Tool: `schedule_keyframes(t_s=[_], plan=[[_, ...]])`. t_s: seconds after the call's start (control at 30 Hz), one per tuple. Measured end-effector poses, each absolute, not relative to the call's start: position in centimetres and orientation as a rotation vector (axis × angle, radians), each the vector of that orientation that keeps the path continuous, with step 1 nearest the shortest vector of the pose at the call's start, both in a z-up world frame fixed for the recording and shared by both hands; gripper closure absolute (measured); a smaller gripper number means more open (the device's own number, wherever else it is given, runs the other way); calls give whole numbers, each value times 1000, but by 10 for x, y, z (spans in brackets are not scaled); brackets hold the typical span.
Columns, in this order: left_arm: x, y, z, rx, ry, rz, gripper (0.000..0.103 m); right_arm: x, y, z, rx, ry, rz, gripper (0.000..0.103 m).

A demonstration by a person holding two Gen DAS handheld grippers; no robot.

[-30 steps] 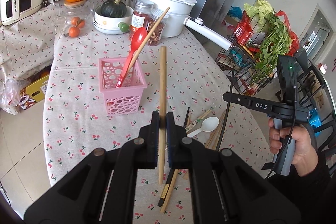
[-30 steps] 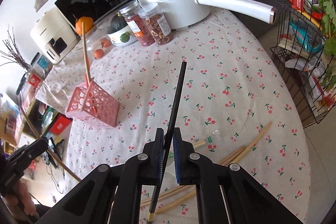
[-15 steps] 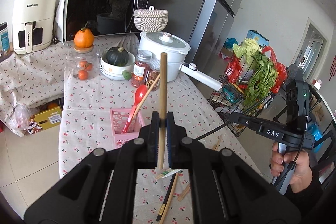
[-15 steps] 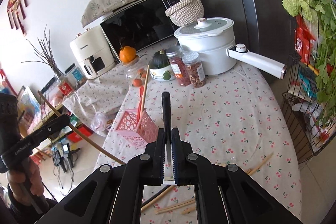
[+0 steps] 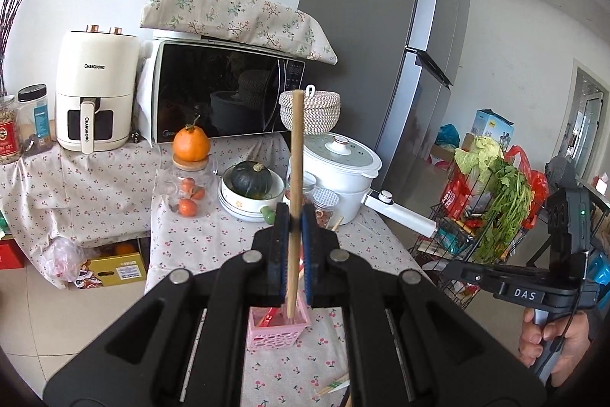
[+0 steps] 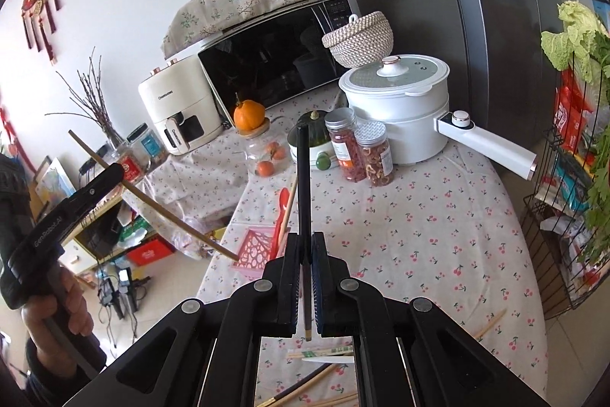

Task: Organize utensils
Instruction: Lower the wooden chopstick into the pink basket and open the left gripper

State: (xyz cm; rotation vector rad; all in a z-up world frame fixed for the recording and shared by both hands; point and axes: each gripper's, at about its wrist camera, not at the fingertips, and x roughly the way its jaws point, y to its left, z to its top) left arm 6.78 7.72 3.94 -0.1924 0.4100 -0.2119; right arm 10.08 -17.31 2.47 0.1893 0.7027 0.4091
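A long, pale wooden chopstick (image 5: pixel 296 155) stands nearly upright in the left hand-held gripper (image 5: pixel 292 221), whose blue-padded jaws are closed tight on its lower part, so that most of the stick rises above the pads and a short end pokes out beneath them. Directly below that end, on the cherry-print cloth of the worktop (image 5: pixel 198 246), sits the small pink perforated plastic basket (image 5: pixel 276 330), which already has a red plastic spoon (image 6: pixel 283 206) and another wooden chopstick (image 6: pixel 286 212) leaning in it. The right hand-held gripper (image 6: pixel 305 243) is likewise clamped shut, on a slim black chopstick with a gold tip (image 6: pixel 304 185); that stick points up and away from the pads, and its gold end hangs just under them. From the right wrist view the basket lies just to the left of and beyond the right hand-held gripper, and the left hand-held gripper appears at the far left, held up by a hand (image 6: pixel 57 308), its chopstick slanting down toward the basket. Beneath and to the right of the right hand-held gripper, loose wooden chopsticks (image 6: pixel 324 353) and a white spoon (image 6: pixel 328 360) lie scattered on the cloth. Farther off, past both hand-held grippers, stand two lidded jars of dried fruit (image 6: pixel 362 151), a white lidded pot with a long handle (image 6: pixel 400 102), a dark green squash in a bowl (image 5: pixel 251 178) and a black-fronted microwave (image 5: pixel 225 94).
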Motion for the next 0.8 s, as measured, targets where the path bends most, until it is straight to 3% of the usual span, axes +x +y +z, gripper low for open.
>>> schedule_keyframes(t_s=[0.2, 0.57, 0.63, 0.7, 0.8], plan=[[93, 66, 24, -110, 440, -172, 96, 103, -165, 27, 197, 694, 425, 97], [143, 52, -29, -53, 671, -192, 96, 108, -154, 22, 191, 711, 442, 97], [147, 54, -32, -83, 688, -183, 89, 108, -151, 21, 187, 710, 447, 97], [148, 57, -32, -123, 701, -187, 64, 108, -150, 22, 186, 702, 451, 97], [144, 61, -31, -146, 717, -177, 39, 109, -148, 26, 187, 683, 451, 97]])
